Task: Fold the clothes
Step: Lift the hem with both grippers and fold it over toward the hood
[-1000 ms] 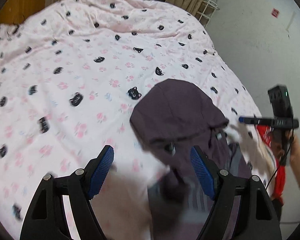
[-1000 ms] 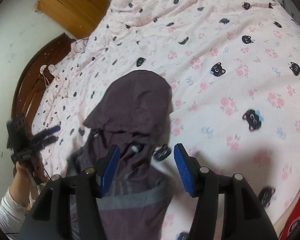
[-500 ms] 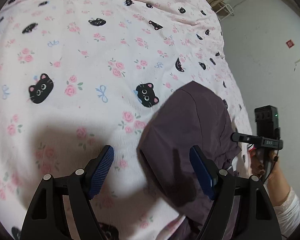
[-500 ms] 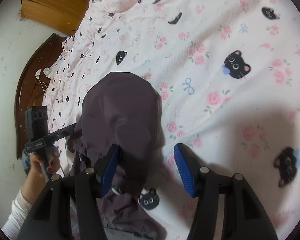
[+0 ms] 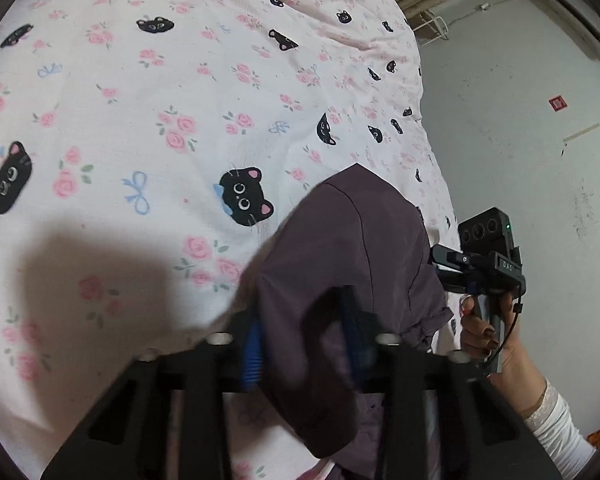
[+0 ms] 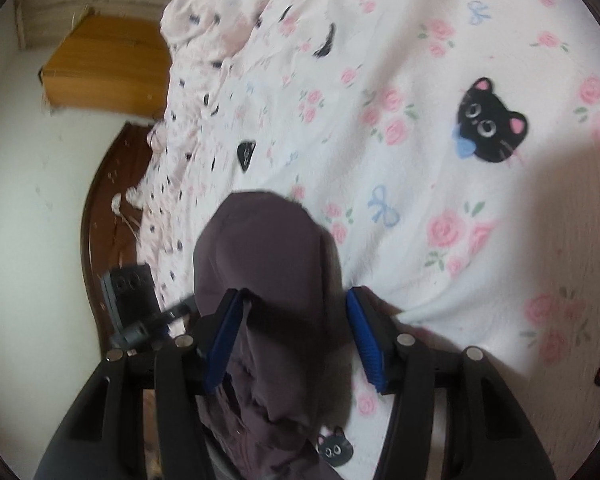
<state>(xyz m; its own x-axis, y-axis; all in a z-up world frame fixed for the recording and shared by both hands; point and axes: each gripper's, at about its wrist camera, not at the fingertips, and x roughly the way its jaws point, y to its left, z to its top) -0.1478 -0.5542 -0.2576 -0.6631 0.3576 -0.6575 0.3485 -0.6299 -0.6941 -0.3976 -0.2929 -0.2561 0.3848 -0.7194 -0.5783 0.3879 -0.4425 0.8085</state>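
Purple-grey thin fabric, a hooded jacket (image 5: 352,240), lies on the cat-print bedspread (image 5: 148,92) with its hood rounded up. The left gripper (image 5: 300,340), motion-blurred, has its jaws narrowed around the hood's left edge; full clamping I cannot tell. The right gripper (image 6: 296,332) straddles the hood's right side, jaws apart. It looks light, limp, somewhat slick: best pinched at seams or hems

Dark purple hooded garment (image 5: 352,248), hood flattened, rumpled, lying on the bed
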